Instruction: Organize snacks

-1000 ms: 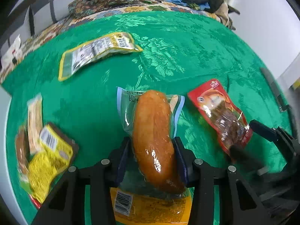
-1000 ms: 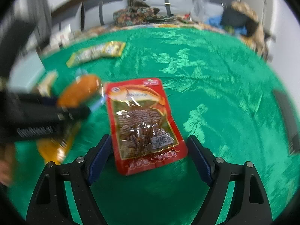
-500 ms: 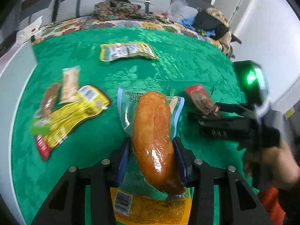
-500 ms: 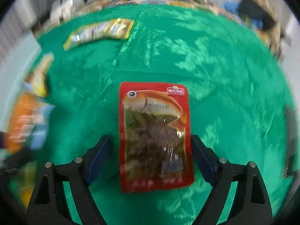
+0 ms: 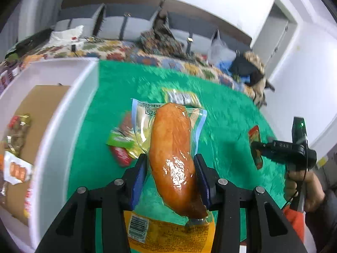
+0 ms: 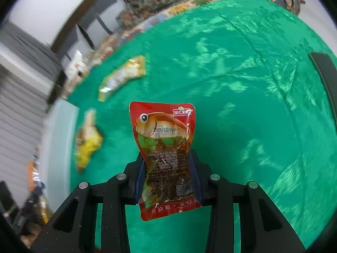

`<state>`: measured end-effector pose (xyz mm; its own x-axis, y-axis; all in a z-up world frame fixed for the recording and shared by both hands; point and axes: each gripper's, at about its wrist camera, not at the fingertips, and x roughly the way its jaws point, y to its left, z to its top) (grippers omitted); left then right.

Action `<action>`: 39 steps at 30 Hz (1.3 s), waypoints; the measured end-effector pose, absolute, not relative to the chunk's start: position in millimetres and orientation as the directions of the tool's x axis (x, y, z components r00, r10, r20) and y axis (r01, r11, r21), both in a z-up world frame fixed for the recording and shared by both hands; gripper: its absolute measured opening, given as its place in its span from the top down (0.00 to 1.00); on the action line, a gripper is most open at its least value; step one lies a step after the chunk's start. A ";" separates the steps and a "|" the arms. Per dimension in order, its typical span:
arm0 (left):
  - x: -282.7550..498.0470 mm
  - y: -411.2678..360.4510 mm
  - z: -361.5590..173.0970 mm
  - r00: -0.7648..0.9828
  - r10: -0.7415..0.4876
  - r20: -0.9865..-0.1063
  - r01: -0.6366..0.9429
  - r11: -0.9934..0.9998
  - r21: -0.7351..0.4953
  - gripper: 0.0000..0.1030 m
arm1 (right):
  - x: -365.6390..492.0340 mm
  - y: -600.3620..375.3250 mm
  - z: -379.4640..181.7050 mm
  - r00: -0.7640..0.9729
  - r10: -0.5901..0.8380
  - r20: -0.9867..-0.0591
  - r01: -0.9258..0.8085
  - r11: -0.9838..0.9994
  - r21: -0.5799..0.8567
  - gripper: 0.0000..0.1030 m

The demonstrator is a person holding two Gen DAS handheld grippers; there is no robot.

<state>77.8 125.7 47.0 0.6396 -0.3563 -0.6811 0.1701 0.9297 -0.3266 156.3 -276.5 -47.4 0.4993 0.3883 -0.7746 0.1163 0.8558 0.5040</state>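
My left gripper [image 5: 171, 175] is shut on a clear pack with a glossy orange-brown sausage [image 5: 171, 147] and holds it above the green tablecloth [image 5: 221, 113]. My right gripper [image 6: 168, 175] is shut on a red fish-snack pouch [image 6: 166, 147], lifted off the cloth; that gripper and pouch [image 5: 256, 145] also show at the right of the left wrist view. A white box [image 5: 61, 122] with a cardboard floor and a few snacks stands at the left.
On the cloth lie a yellow-and-silver pack [image 6: 123, 77], a yellow pack [image 6: 87, 145] and green and red packs [image 5: 122, 147]. A dark flat object [image 6: 325, 71] lies at the cloth's right edge. A couch with clutter is behind the table.
My right gripper has closed on the red pouch and lifted it off the cloth. My left gripper has carried the sausage pack up and left, bringing the white box into view.
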 end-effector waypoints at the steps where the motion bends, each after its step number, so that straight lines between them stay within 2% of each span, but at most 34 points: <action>1: 75.1 143.1 56.8 0.659 -0.346 -0.668 0.153 0.931 -0.331 0.57 | 154.8 -269.7 -39.2 0.507 0.419 -0.754 0.104 0.838 0.536 0.62; 5: 68.4 208.4 81.8 0.714 -0.281 -0.641 0.071 0.940 -0.332 0.57 | 158.3 -213.9 11.3 0.512 0.544 -0.665 -0.020 0.781 0.624 0.61; 10: 59.0 311.2 89.1 0.748 -0.073 -0.660 -0.117 0.964 -0.240 0.57 | 163.7 -77.7 79.3 0.416 0.725 -0.549 -0.275 0.675 0.685 0.61; 15: 47.2 383.5 61.2 0.699 0.079 -0.711 -0.277 0.946 -0.168 0.55 | 153.4 71.0 103.9 0.250 0.811 -0.529 -0.462 0.580 0.671 0.60; 18: 42.8 408.4 39.0 0.658 0.148 -0.738 -0.343 0.932 -0.119 0.41 | 145.3 142.7 90.3 0.177 0.805 -0.566 -0.516 0.566 0.643 0.54; 20: 38.5 410.9 28.0 0.644 0.175 -0.744 -0.373 0.922 -0.105 0.26 | 143.1 174.1 73.5 0.138 0.790 -0.598 -0.526 0.570 0.631 0.36; 22: 28.9 416.8 17.9 0.641 0.184 -0.745 -0.399 0.909 -0.119 0.17 | 139.9 195.5 53.4 0.100 0.769 -0.631 -0.521 0.581 0.625 0.30; 26: 21.4 416.4 12.3 0.644 0.201 -0.738 -0.415 0.902 -0.117 0.09 | 137.2 186.9 40.0 0.123 0.763 -0.635 -0.508 0.598 0.620 0.30; 31: 21.0 368.3 25.3 0.683 0.164 -0.712 -0.339 0.934 -0.111 0.07 | 143.3 138.6 36.1 0.288 0.680 -0.674 -0.528 0.701 0.481 0.30; 34: 24.0 329.9 31.2 0.701 0.114 -0.704 -0.266 0.957 -0.111 0.06 | 137.0 87.3 19.1 0.430 0.542 -0.722 -0.496 0.810 0.313 0.29; 39: 24.4 238.9 38.5 0.728 -0.075 -0.681 -0.046 0.986 -0.158 0.04 | 135.6 -5.7 -32.5 0.547 0.293 -0.784 -0.342 0.933 0.110 0.29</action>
